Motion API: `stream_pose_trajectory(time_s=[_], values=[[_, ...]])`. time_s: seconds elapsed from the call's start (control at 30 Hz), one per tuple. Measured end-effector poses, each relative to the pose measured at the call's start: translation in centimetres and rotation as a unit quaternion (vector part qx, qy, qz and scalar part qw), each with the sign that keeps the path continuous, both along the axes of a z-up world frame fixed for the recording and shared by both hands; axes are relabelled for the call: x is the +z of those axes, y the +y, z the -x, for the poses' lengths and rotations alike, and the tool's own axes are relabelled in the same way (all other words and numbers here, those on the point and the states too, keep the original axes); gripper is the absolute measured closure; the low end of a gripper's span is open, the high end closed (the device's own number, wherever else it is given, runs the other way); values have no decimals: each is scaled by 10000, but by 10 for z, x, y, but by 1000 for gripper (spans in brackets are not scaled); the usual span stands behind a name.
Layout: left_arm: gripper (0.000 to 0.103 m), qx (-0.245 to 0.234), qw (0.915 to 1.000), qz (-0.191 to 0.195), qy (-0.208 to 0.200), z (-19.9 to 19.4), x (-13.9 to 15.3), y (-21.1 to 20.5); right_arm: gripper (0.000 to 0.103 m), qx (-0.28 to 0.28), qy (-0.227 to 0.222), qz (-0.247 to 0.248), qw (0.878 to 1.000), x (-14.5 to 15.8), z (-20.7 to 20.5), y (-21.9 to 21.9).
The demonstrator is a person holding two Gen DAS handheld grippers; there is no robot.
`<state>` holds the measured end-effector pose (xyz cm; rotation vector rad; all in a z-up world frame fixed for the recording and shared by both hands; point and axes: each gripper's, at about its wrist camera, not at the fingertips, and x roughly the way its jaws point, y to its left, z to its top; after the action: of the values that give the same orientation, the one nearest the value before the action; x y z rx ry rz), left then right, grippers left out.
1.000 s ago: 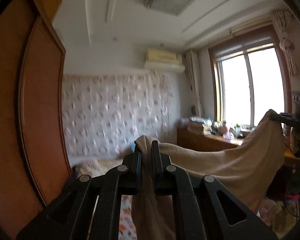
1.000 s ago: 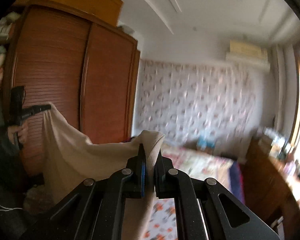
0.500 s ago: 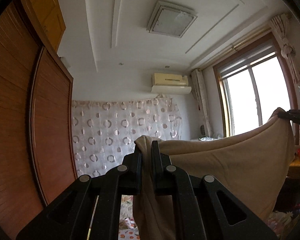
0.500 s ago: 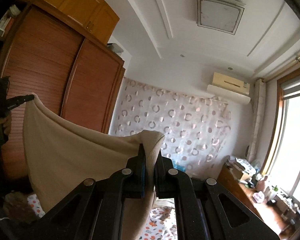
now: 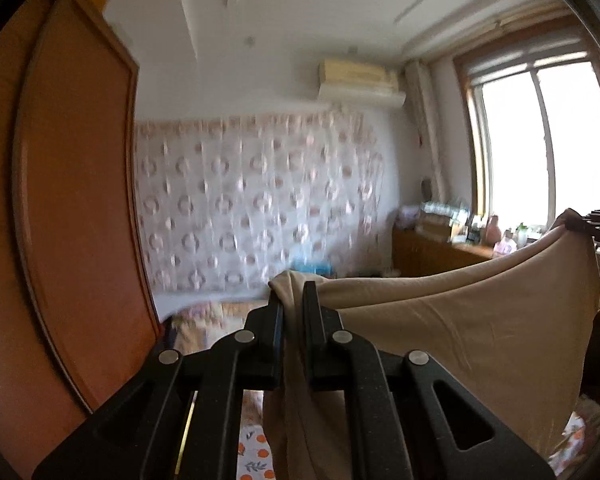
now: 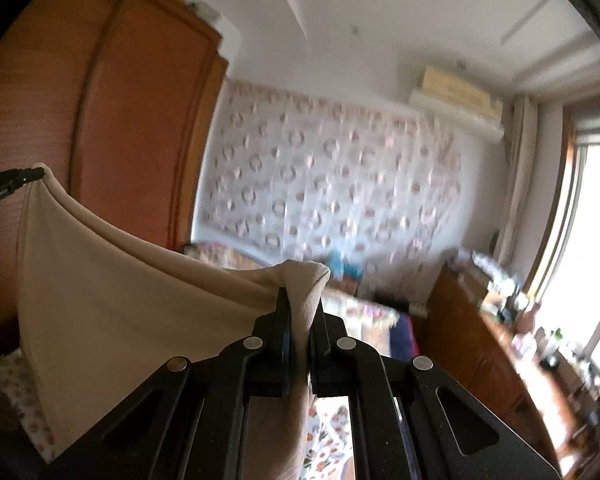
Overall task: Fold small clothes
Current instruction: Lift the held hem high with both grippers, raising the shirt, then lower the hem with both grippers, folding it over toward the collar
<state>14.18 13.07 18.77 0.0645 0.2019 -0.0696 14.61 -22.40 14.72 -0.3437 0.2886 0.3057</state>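
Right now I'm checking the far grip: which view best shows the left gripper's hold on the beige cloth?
The left wrist view: the left gripper is shut on a bunched corner of the beige cloth, seen close. The right wrist view shows it only small at the frame's left edge, pinching the cloth's far corner.

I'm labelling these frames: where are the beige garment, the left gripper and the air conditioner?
beige garment point(image 5: 480, 344): left wrist view, hanging middle panel.
left gripper point(image 5: 293, 300): left wrist view, fingertips pinching a corner.
air conditioner point(image 5: 360, 84): left wrist view, front casing.
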Motion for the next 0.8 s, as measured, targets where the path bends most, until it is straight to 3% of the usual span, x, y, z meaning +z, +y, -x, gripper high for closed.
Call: stream_pose_trajectory(time_s=[0.23,0.5,0.63,0.8], values=[[94,155,9937,-128,1102,-124,-93,-10,96,-333,878,137,9955,-46,-122,32],[94,94,9841,-174,1767,-205,-146,-17,96,-536,1651,189,9846,-46,-240,59],[94,51,9796,-204,2000,-227,-167,-20,96,-548,1930,151,9796,-58,-273,56],[94,39,9755,-251,2187,-245,-183,-23,96,-598,2227,117,9730,-80,-284,52]])
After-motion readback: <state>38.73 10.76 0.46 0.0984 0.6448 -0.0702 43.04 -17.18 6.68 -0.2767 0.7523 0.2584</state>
